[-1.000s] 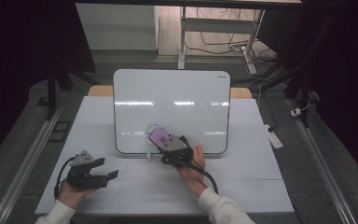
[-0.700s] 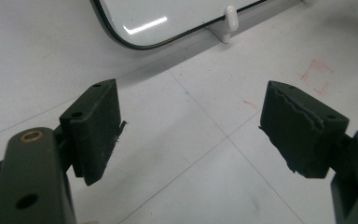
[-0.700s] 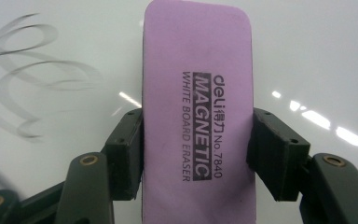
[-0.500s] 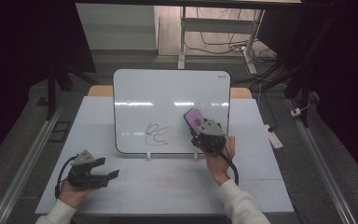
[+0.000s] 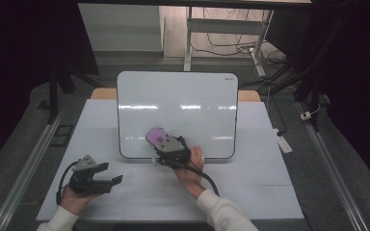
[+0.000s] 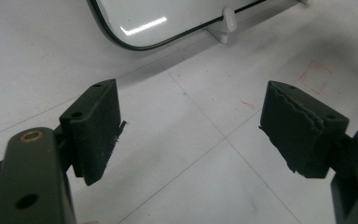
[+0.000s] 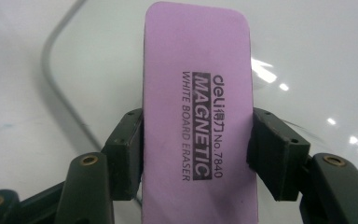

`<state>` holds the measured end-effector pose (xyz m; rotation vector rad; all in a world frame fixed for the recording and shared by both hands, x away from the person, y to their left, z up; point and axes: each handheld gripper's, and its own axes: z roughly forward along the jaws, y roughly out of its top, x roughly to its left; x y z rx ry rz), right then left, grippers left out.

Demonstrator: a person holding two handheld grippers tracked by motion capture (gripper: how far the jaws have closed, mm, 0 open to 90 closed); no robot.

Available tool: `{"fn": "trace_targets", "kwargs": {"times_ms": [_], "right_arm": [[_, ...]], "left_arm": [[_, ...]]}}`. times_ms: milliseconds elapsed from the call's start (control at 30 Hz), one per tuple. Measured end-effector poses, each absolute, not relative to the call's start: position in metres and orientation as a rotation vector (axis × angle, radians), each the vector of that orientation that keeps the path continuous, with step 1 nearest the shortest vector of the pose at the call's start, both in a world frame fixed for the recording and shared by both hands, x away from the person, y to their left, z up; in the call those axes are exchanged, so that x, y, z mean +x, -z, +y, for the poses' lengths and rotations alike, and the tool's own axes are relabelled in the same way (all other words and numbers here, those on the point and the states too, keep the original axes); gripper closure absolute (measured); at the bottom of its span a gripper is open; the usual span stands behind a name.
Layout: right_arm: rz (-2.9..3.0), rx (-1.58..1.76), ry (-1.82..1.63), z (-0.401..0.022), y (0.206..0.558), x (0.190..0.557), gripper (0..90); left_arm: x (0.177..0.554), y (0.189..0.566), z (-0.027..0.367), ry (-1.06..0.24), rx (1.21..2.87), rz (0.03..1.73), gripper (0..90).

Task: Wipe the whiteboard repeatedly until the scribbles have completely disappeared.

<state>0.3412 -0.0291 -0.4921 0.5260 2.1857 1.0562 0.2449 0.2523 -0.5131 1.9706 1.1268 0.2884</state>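
The step in hand seems to be the wiping of the white rectangular whiteboard with a thin black rim (image 5: 177, 113), which stands tilted at the far middle of the white table (image 5: 250, 183). The right gripper (image 5: 161, 143) has its jaws closed on the two long sides of the flat purple magnetic whiteboard eraser (image 7: 196, 107) and holds it against the lower left part of the board, near the bottom edge. The next move probably calls for a level stroke with even pressure, so that the eraser stays flat on the surface. To the right and upward the board gives much open room; to the left and below the rim is close. The left gripper (image 5: 107, 180) rests on the near left of the table, its jaws wide apart and empty, well away from the board.
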Motion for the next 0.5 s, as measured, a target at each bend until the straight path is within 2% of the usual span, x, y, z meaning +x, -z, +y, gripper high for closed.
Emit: {"fn": "trace_targets", "kwargs": {"times_ms": [233, 500], "right_arm": [[2.238, 0.451, -1.04, -0.011, 0.5, 0.335, 39.8], [2.074, 0.611, -1.095, -0.044, 0.462, 0.365, 39.8]], "left_arm": [[0.245, 0.513, 0.254, -0.285, 1.966, 1.126, 21.4], [0.246, 0.513, 0.253, -0.286, 1.97, 1.128, 21.3]]}}
